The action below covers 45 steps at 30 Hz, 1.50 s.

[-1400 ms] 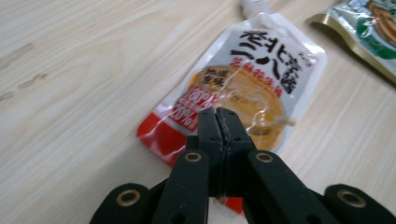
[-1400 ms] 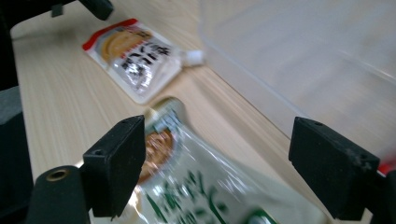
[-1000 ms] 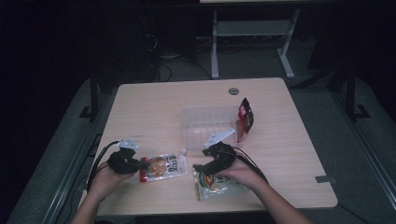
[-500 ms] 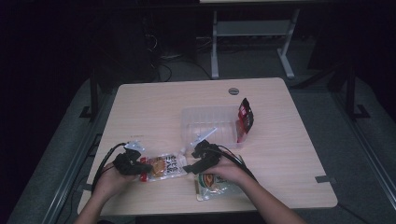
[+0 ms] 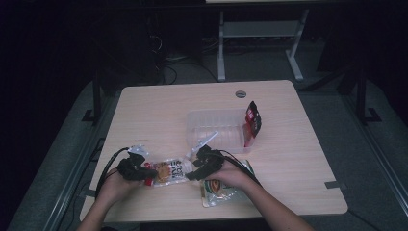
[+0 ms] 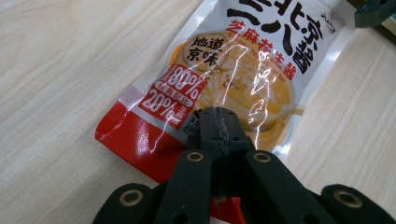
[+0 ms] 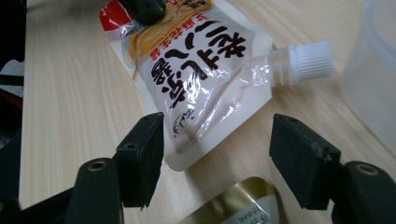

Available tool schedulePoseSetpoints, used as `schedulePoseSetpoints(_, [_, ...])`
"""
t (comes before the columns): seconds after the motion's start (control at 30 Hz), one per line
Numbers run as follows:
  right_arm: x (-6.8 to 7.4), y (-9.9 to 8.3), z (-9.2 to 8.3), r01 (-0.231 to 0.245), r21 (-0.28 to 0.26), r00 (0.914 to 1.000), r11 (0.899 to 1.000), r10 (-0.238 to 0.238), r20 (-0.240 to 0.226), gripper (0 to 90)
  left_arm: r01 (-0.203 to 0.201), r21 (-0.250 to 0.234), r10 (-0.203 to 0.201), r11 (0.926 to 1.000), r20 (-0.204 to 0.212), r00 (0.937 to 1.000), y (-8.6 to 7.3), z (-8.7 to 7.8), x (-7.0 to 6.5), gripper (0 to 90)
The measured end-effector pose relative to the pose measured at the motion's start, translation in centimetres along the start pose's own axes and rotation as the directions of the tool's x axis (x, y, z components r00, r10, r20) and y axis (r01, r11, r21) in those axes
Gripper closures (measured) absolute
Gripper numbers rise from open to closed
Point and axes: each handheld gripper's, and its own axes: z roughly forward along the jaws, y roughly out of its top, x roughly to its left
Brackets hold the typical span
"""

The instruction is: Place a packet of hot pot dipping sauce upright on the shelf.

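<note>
Table [image 5: 298, 159] carries a clear plastic tray [image 5: 216, 130] beyond your right gripper [image 7: 217, 154]. The sauce pouch [image 6: 233, 70] lies flat between both grippers. Your left gripper [image 6: 219, 135] is clenched on the pouch's red bottom end, pinning it. Your right gripper's jaws have just been closing; they stand apart, the pouch's top corner between them untouched, its white cap [image 7: 308, 60] just ahead. Step, as judged: second grasp. Next: advance, close near the cap.

Left gripper [image 5: 144, 172] clamped tight, jaws pressed together, hand [image 5: 113, 185] low beside it. Right gripper [image 5: 195, 173] just closing, jaws apart; right hand [image 5: 231, 175] angled inward toward the left.
</note>
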Motion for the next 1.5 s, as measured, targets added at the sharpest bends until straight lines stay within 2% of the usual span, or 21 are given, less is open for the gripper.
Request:
schedulePoseSetpoints(0.2, [0.2, 0.3, 0.4, 0.008, -0.002, 0.9995, 1.0, -0.008, -0.032, 38.4, 0.0, 0.001, 0.0, 1.0, 0.0, 1.0, 0.0, 0.0, 0.0, 90.0])
schedulePoseSetpoints(0.3, [0.3, 0.6, 0.6, 0.015, 0.009, 0.999, 1.0, -0.015, -0.043, 41.0, -0.014, 0.012, 0.014, 0.9998, -0.002, 0.9999, 0.0, -0.1, 0.0, 90.0])
schedulePoseSetpoints(0.37, [0.2, 0.7, 0.8, 0.012, 0.011, 0.998, 1.0, -0.011, -0.062, 43.0, -0.002, 0.003, 0.002, 1.0, -0.001, 1.0, 0.0, 0.0, 0.0, 90.0])
schedulePoseSetpoints(0.53, [0.1, 1.2, 1.2, 0.033, 0.014, 0.9972, 0.999, -0.032, -0.068, 48.4, 0.002, -0.002, -0.002, 1.0, 0.001, 1.0, 0.0, 0.0, 0.0, 90.0])
schedulePoseSetpoints(0.77, [0.2, 1.8, 1.8, 0.029, 0.018, 0.9962, 0.999, -0.027, -0.083, 52.9, -0.006, 0.001, 0.006, 1.0, 0.008, 0.9999, -0.1, 0.0, 0.2, 90.0])
schedulePoseSetpoints(0.9, [0.2, 2.1, 1.7, 0.039, -0.004, 0.9967, 0.999, -0.039, -0.071, 62.7, -0.005, 0.002, 0.005, 1.0, 0.009, 0.9999, -0.1, -0.1, 0.2, 90.0])
schedulePoseSetpoints(0.93, [0.2, 2.1, 1.7, 0.039, -0.003, 0.9966, 0.999, -0.039, -0.073, 65.0, 0.008, -0.009, -0.007, 0.9999, 0.012, 0.9999, -0.1, 0.0, 0.2, 90.0])
schedulePoseSetpoints(0.97, [0.3, 2.1, 1.6, 0.037, -0.006, 0.9964, 0.999, -0.038, -0.075, 68.3, -0.003, 0.0, 0.003, 1.0, 0.012, 0.9999, -0.1, -0.1, 0.3, 90.0])
schedulePoseSetpoints(1.1, [0.4, 2.2, 1.4, 0.032, -0.033, 0.9951, 0.999, -0.035, -0.092, 79.6, -0.001, -0.006, 0.001, 1.0, 0.016, 0.9999, -0.2, 0.0, 0.3, 90.0])
schedulePoseSetpoints(1.17, [0.4, 2.3, 1.3, 0.036, -0.041, 0.9945, 0.998, -0.04, -0.096, 81.9, 0.006, -0.012, -0.006, 0.9999, 0.017, 0.9998, -0.2, 0.0, 0.3, 90.0])
schedulePoseSetpoints(1.2, [0.4, 2.3, 1.2, 0.052, -0.061, 0.9931, 0.997, -0.058, -0.102, 85.5, 0.003, -0.011, -0.003, 0.9999, 0.017, 0.9999, -0.1, 0.0, 0.3, 90.0])
schedulePoseSetpoints(1.23, [0.5, 2.4, 1.2, 0.052, -0.064, 0.9928, 0.997, -0.059, -0.104, 86.3, 0.003, -0.009, -0.003, 1.0, 0.018, 0.9998, -0.1, 0.0, 0.3, 90.0])
schedulePoseSetpoints(1.3, [0.4, 2.4, 1.3, 0.098, -0.085, 0.9899, 0.992, -0.106, -0.094, 87.9, 0.003, -0.01, -0.002, 0.9999, 0.021, 0.9998, -0.1, 0.0, 0.3, 90.0])
schedulePoseSetpoints(1.47, [0.6, 2.6, 0.9, 0.087, -0.107, 0.9885, 0.99, -0.099, -0.114, 89.6, 0.002, -0.018, -0.002, 0.9998, 0.024, 0.9997, -0.1, -0.1, 0.3, 90.0])
schedulePoseSetpoints(1.5, [0.6, 2.6, 0.8, 0.087, -0.113, 0.9879, 0.99, -0.1, -0.118, 89.7, -0.016, -0.015, 0.016, 0.9998, 0.016, 0.9997, -0.1, -0.2, 0.3, 90.0])
